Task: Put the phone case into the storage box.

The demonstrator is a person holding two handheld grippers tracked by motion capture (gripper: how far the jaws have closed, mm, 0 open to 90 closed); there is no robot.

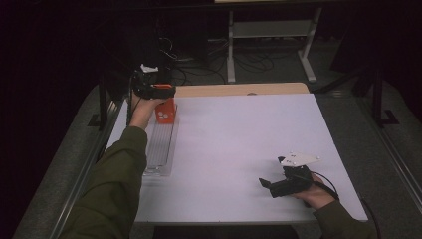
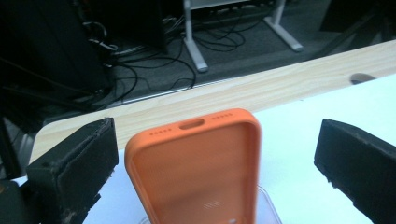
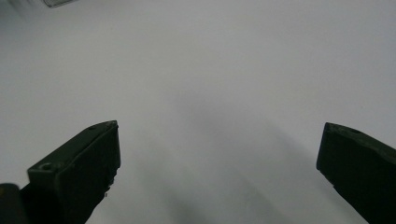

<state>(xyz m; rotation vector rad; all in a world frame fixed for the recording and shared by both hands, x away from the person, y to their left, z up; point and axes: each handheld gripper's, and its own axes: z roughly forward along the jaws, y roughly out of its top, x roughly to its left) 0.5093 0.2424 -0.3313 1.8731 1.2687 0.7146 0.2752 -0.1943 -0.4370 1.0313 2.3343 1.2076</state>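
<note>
Fingers (image 2: pixel 77 163) of the left gripper (image 2: pixel 212 172) stand spread wide in the left gripper view, released, with the orange phone case (image 2: pixel 196 168) upright between them and touching neither pad. Its hollow side faces the camera; it looks light, rubbery and bendy, best pinched across its long side walls. At twelve o'clock runs the table's wooden edge (image 2: pixel 261 88), cables beyond.

Right gripper view: the right gripper (image 3: pixel 217 172) hangs with jaws parted over bare white tabletop (image 3: pixel 210 70).

High view: the case (image 1: pixel 165 110) stands at the far end of a clear ribbed tray (image 1: pixel 159 147), at ten o'clock on the table, close to its left edge. Open room lies toward three o'clock; the right gripper (image 1: pixel 265 183) waits at five o'clock.
</note>
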